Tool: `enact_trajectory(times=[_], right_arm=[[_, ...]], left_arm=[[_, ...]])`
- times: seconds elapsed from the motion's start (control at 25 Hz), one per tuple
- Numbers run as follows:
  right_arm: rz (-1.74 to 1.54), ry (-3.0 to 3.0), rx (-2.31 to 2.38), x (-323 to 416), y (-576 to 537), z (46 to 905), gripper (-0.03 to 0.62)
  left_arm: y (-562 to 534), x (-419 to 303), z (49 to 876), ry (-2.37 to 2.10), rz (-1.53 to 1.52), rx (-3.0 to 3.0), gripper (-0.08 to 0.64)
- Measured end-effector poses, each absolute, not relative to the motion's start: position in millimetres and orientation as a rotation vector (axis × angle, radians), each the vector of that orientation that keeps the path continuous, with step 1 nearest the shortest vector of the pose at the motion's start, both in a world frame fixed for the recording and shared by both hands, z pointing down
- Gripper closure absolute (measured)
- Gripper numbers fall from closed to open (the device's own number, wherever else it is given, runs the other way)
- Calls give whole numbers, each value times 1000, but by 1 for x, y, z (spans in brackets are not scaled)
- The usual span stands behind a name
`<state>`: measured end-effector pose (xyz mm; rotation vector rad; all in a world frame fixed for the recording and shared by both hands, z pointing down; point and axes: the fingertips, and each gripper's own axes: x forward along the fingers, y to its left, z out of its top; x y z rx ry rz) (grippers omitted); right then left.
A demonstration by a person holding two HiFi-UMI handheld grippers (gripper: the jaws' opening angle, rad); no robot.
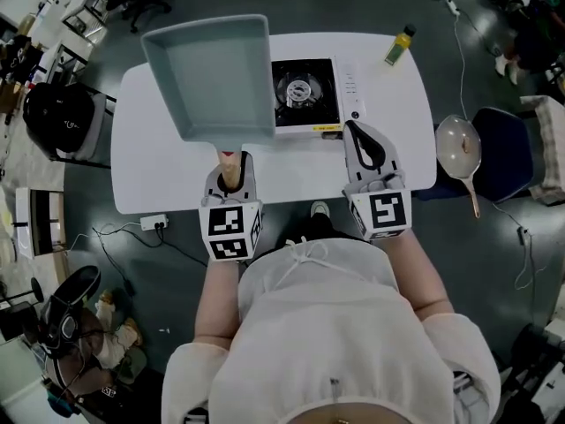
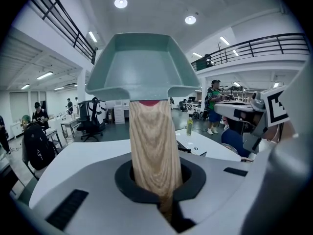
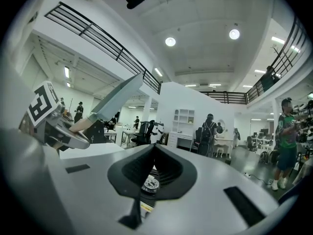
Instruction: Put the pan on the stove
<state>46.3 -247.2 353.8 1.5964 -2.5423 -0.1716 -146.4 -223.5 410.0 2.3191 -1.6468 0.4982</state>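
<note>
A square grey-green pan (image 1: pixel 212 73) hangs above the left half of the white table (image 1: pixel 393 104), tilted, its right edge next to the portable gas stove (image 1: pixel 305 91). My left gripper (image 1: pixel 229 164) is shut on the pan's wooden handle (image 1: pixel 230 173). In the left gripper view the handle (image 2: pixel 151 146) runs up from the jaws to the pan (image 2: pixel 142 65). My right gripper (image 1: pixel 354 131) is shut and empty, its tips at the stove's front right corner. In the right gripper view the burner (image 3: pixel 150 184) shows through the gap behind the closed tips, and the pan (image 3: pixel 117 102) is at the left.
A yellow-capped bottle (image 1: pixel 399 44) stands at the table's far right corner. A second pan (image 1: pixel 459 148) lies on a blue chair (image 1: pixel 503 153) to the right. A power strip (image 1: pixel 154 223) lies on the floor. Bags and chairs stand at the left.
</note>
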Motion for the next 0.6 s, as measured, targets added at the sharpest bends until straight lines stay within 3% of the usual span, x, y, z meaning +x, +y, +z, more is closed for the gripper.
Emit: enact_trajectory(times=[0.6], right_arm=[[39, -2529, 1526, 115, -356, 414, 586]], left_arm=[[-302, -52, 503, -1466, 759, 2134, 538]])
